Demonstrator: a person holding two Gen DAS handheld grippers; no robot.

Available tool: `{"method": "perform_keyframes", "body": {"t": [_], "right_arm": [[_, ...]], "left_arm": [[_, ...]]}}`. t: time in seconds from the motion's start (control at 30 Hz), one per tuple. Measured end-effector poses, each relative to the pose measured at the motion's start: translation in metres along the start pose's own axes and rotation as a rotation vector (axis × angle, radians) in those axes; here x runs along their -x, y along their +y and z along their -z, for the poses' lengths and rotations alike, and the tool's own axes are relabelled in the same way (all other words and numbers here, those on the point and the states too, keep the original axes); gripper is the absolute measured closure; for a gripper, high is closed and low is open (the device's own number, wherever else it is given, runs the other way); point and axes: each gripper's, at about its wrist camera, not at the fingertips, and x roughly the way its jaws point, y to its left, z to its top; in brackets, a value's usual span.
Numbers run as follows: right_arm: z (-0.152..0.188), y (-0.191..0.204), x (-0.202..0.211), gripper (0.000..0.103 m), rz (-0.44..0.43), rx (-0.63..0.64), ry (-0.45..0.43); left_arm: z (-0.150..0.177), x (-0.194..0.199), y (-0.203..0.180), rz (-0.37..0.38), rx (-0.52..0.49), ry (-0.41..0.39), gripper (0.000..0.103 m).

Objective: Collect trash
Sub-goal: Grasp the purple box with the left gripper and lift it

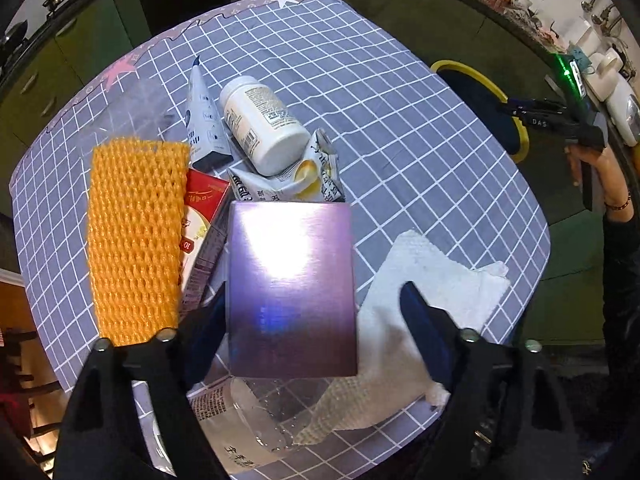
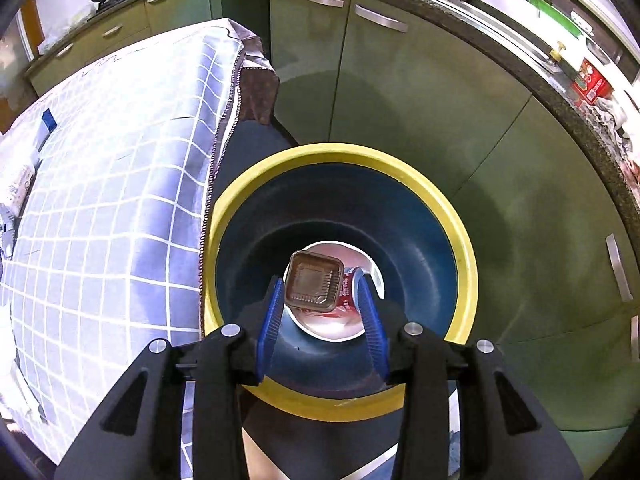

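In the left wrist view my left gripper is open, its jaws on either side of a shiny purple box without closing on it. Around the box lie an orange foam net, a red carton, a white pill bottle, a crumpled wrapper, a white tube, a paper towel and a clear plastic bottle. In the right wrist view my right gripper is open above the yellow-rimmed blue bin. A brown plastic tray and a red can lie inside.
The table carries a grey checked cloth. The bin stands on the floor past the table's right edge, beside green kitchen cabinets. My right gripper and hand show at the right of the left wrist view.
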Motion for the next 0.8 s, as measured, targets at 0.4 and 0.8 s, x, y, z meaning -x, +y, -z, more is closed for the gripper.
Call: {"method": "perform_keyframes", "body": {"t": [0.4,0.8], "right_arm": [[0.009,-0.010,0.014,0.064,-0.021,-0.018,-0.034],[0.047,-0.060,0.049,0.064,-0.036,-0.130,-0.118]], "left_arm": [[-0.009,0.011,-0.002,-0.022,-0.015,-0.008,0.052],[-0.064,0.053,-0.062,-0.074,-0.179,-0.106,0.052]]}}
